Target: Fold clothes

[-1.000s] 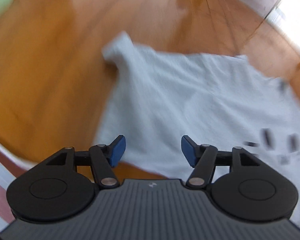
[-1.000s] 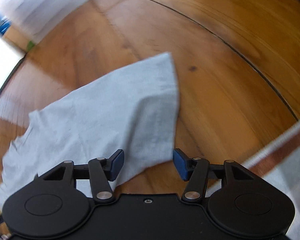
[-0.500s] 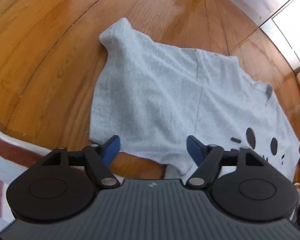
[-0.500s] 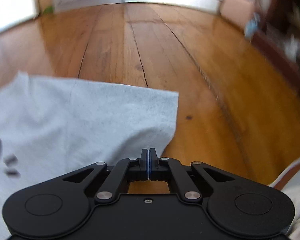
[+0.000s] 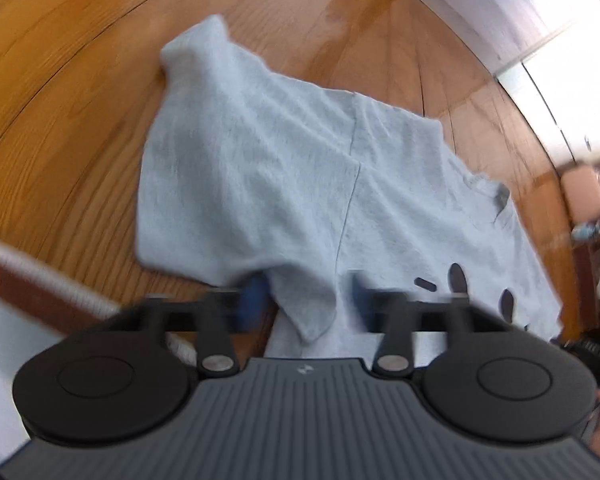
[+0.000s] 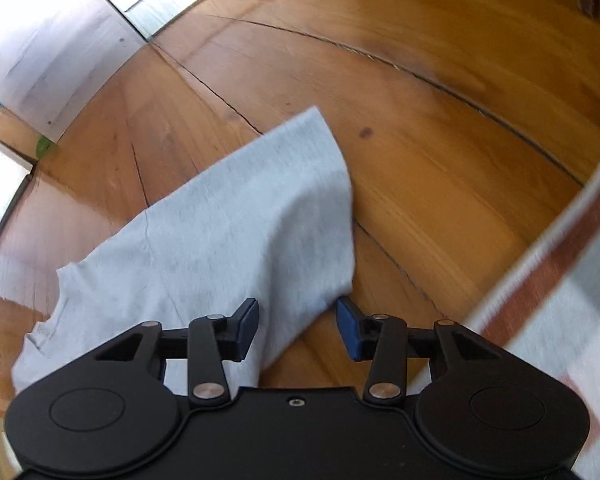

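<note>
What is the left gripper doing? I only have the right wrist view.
Observer: The left gripper has just been closing its jaws, with a flap of the grey shirt between them.
Operator: Any print on it? I only see plain grey.
Observer: Yes, dark oval marks towards the right edge of the left wrist view.
Operator: Which end is the neck?
Observer: The neckline lies beyond those marks, at the shirt's far right edge.
</note>
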